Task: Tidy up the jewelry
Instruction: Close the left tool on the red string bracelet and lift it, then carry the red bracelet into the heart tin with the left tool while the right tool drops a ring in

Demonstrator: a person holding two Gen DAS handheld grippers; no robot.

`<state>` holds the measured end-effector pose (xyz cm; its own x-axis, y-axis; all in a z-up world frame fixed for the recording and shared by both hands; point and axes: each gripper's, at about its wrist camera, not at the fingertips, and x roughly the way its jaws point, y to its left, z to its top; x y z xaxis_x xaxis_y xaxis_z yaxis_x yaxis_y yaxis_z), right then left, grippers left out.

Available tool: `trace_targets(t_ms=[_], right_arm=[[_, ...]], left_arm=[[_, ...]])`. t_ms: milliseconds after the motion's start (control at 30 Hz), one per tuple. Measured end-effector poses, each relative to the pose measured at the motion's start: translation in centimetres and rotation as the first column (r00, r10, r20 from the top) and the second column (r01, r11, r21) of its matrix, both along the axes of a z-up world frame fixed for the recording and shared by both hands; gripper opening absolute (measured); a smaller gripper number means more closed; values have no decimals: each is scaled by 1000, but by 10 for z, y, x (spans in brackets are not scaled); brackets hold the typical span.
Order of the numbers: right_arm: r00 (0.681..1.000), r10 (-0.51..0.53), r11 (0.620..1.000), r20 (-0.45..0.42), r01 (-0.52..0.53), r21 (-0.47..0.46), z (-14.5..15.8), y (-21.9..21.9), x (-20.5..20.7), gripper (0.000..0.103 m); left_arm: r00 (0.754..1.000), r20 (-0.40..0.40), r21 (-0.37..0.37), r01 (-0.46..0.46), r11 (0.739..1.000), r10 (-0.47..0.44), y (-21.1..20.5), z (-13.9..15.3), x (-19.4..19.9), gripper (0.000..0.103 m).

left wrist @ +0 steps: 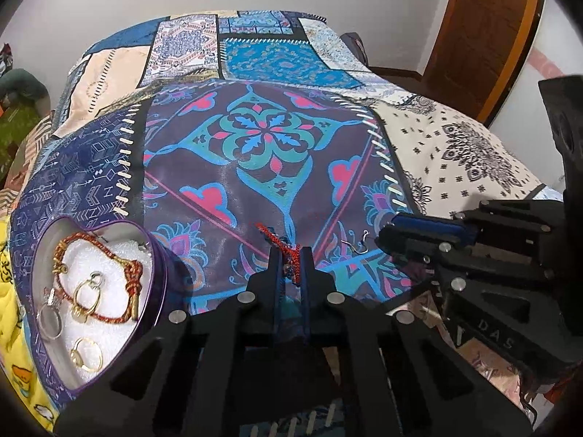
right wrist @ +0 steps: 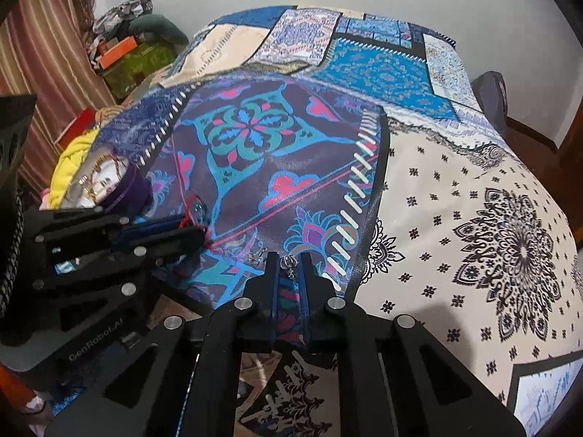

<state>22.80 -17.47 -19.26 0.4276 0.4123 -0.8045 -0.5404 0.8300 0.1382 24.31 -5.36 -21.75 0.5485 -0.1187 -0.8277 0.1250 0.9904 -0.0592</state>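
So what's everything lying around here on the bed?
Heart-shaped tin: one, purple, white padding, left on bedspread.
Thread bracelet: one, red-gold, inside tin.
Rings: about four, gold and silver, inside tin.
Red cord bracelet: one, pinched in left gripper.
Silver earring: one, between right gripper's fingers.
Earring hooks: silver, on bedspread; count unclear.
Patchwork bedspread: one, multicoloured.
Wooden door: brown, far right.
Left gripper: black, shut.
Right gripper: black, shut.

soft indoor light, fisheye-warped dark edges
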Motion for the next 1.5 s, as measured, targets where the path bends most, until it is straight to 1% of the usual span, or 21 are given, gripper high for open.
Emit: trace_targets(t_ms=[200,500,833,1133,1500], right_arm=[[1000,-11,1000,28,10,29,16,-1,-6,9],[995,-12,997,98,4,77,51,3,-21,9],[984,11,990,177,-35,134,87,19,-39,9],[972,46,982,231,-86,166,106,45,-51,9],[968,102,968,229,-150,202,107,82,-54,9]], left_arm=[[999,34,-28,5,1000,-4,3,18,-18,7],[993,115,-68,6,998,2,13,60,-41,7],[976,214,-89,-14,996,33,34,103,-68,7],[961,264,-102,-59,993,84,65,117,-83,7],[944,290,-112,-127,986,155,109,117,-90,7]])
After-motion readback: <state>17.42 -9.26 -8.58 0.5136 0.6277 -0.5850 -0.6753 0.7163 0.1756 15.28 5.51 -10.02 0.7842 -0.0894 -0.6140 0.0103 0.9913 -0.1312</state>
